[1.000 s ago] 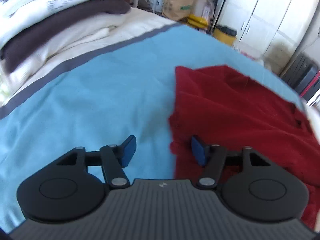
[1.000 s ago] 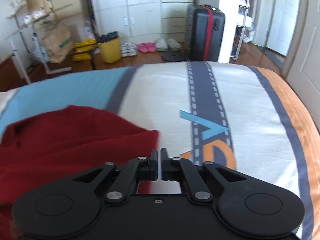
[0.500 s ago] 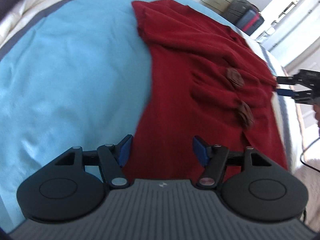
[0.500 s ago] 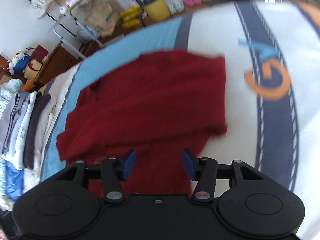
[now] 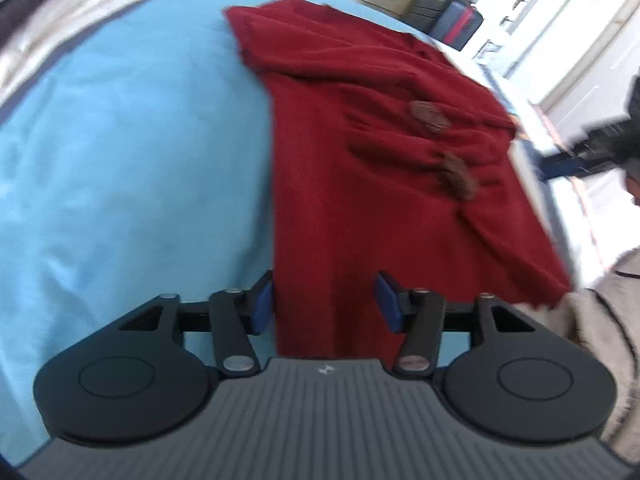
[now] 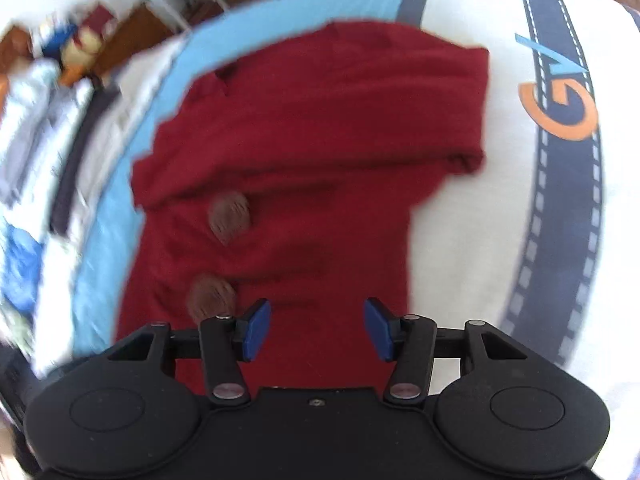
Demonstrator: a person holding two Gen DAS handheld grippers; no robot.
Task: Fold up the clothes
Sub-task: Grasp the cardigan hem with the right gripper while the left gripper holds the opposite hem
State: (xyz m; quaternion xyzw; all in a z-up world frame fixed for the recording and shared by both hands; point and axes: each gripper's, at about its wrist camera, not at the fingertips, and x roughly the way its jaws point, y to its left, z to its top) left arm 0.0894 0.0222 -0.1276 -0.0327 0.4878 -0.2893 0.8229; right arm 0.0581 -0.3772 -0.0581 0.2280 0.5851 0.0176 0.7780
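Observation:
A dark red garment (image 5: 360,152) with two brown elbow patches (image 5: 430,114) lies partly folded on the bed, its sleeves laid across the body. My left gripper (image 5: 326,300) hovers over the garment's near left edge, its jaws opening with no cloth pinched between the blue pads. In the right wrist view the same red garment (image 6: 312,152) fills the middle, and my right gripper (image 6: 316,330) hangs above its lower part, jaws opening and apart from the cloth. The right gripper also shows at the far right of the left wrist view (image 5: 576,158).
The bed cover is light blue (image 5: 120,160) on the left and white with a dark road-stripe print (image 6: 568,160) on the right. Folded clothes are stacked (image 6: 36,128) at the bed's left side. A person's fuzzy sleeve (image 5: 600,320) and a suitcase (image 5: 456,24) appear in the left wrist view.
The right gripper went from shut to open and swung down over the garment. The left gripper tilted down from the blue cover onto the garment's edge, its jaws narrowing, then widening.

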